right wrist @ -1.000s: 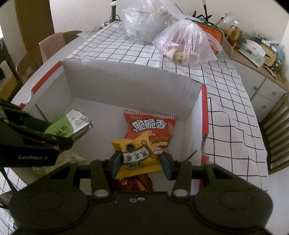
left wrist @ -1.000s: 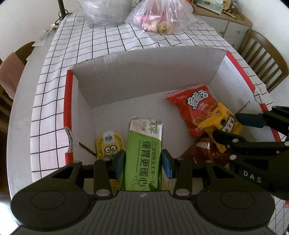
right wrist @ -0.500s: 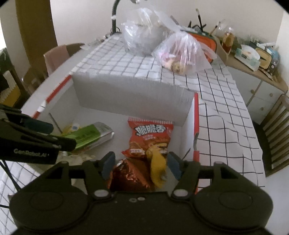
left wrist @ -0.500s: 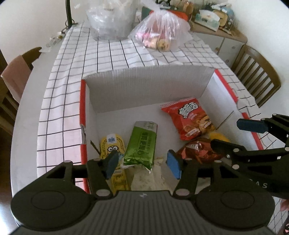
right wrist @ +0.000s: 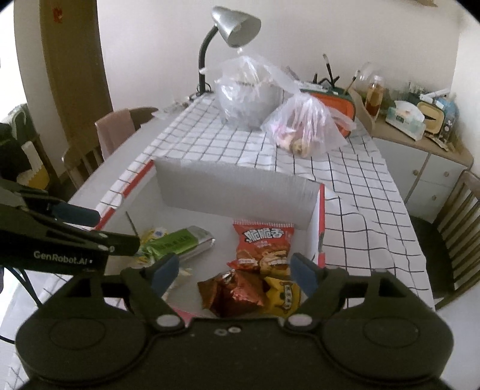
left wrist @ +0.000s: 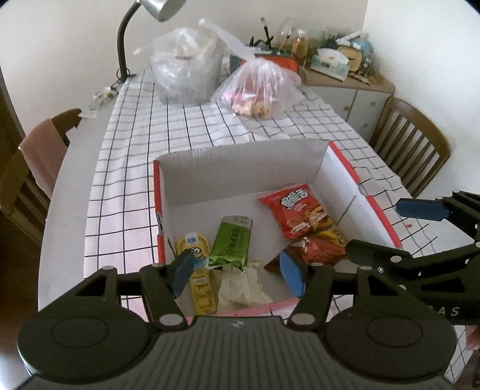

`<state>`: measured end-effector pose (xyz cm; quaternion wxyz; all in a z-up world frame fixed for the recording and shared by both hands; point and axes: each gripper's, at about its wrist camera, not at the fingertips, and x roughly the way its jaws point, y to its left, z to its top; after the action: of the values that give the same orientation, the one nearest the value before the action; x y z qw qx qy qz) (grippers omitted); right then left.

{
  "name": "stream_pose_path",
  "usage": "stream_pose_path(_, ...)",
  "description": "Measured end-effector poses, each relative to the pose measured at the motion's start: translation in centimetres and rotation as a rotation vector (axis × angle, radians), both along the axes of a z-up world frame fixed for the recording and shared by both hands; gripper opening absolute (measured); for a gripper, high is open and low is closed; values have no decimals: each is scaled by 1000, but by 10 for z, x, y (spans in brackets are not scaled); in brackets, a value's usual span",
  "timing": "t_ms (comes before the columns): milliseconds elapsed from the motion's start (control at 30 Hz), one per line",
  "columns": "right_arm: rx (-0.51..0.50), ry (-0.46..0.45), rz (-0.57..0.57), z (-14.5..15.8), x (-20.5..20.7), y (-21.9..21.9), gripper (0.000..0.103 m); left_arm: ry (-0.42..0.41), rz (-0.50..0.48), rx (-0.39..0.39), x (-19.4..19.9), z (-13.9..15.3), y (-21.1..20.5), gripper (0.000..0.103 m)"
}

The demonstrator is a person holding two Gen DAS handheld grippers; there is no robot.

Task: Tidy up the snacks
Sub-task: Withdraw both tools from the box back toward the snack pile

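Table [left wrist: 126, 168]: covered with a black-gridded white cloth; two knotted plastic bags [left wrist: 258, 87] stood at its far end, under a desk lamp [right wrist: 231, 27]. Cardboard box [left wrist: 240, 168]: white inside, red-edged, set on the table nearest the tools; all loose snacks are held in it. Red chip bag [left wrist: 295, 210]: laid flat by the right wall. Green foil packet [left wrist: 231, 241]: laid left of centre, its near end resting on a crumpled pale wrapper [left wrist: 240, 285]. Dark red foil bag [right wrist: 234, 292]: crumpled at the near right, touching a small yellow packet [right wrist: 283, 295]. Yellow cartoon pouch [left wrist: 195, 243]: tucked at the left wall. Left tool [left wrist: 237, 273]: spread, nothing held, hung above the near rim. Right tool [right wrist: 231, 271]: spread likewise, empty, above the red and yellow pile. The step is judged a clearing of both tools from the box once the packets are laid down; it is best done by lifting straight up with the jaws kept wide, so that no foil edge is snagged and the box is not nudged.
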<state>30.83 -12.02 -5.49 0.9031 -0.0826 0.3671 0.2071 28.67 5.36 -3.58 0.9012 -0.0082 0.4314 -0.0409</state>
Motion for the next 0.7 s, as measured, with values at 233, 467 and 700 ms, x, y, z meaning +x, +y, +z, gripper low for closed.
stream_pose_path(233,43,-35,15,13,-25,-3,89,-68,-5,5,-31,17,1,70)
stream_pose_path(467,63,-66,2,21,-54,-3,98,-108,-1,-14,-63,24,10,74)
stream_pose_path(700,93,-66,14,23,-78,-5,101,-144,13,-52,-97,27,23,83)
